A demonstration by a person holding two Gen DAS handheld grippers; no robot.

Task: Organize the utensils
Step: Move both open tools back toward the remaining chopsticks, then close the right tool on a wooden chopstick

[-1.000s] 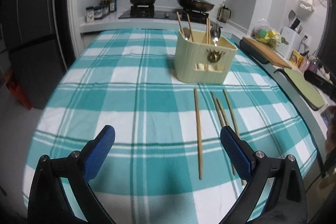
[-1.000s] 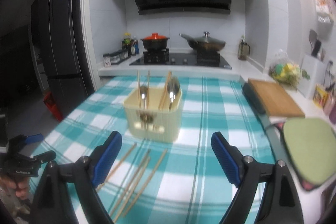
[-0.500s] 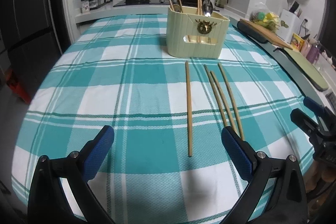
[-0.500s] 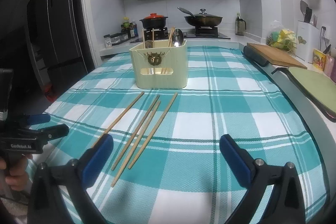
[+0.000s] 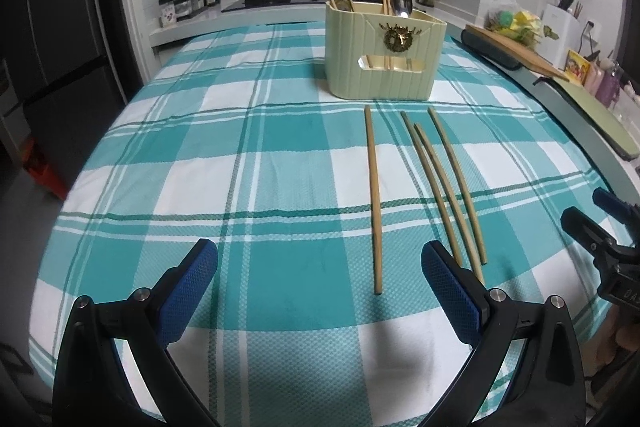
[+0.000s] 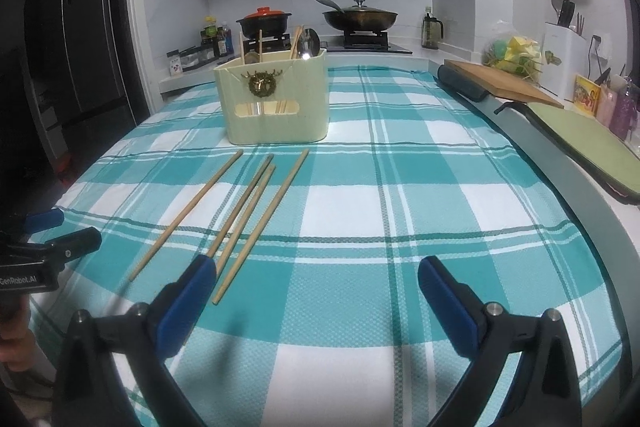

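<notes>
Several wooden chopsticks (image 5: 374, 199) (image 6: 256, 219) lie loose on the teal checked tablecloth, in front of a cream utensil holder (image 5: 384, 61) (image 6: 276, 103) that has chopsticks and a spoon standing in it. My left gripper (image 5: 318, 285) is open and empty, low over the cloth just short of the chopsticks' near ends. My right gripper (image 6: 316, 289) is open and empty, to the right of the chopsticks' near ends. Each gripper shows at the edge of the other's view.
The table's right edge meets a counter with a wooden cutting board (image 6: 504, 83) and a green mat (image 6: 580, 135). A stove with a red-lidded pot (image 6: 264, 23) and a wok (image 6: 360, 17) stands behind the table. A dark fridge (image 6: 68, 39) is at the left.
Both grippers have dropped lower toward the cloth and drawn back to the table's near edge. The chopsticks and holder have not moved. Both grippers stayed open.
</notes>
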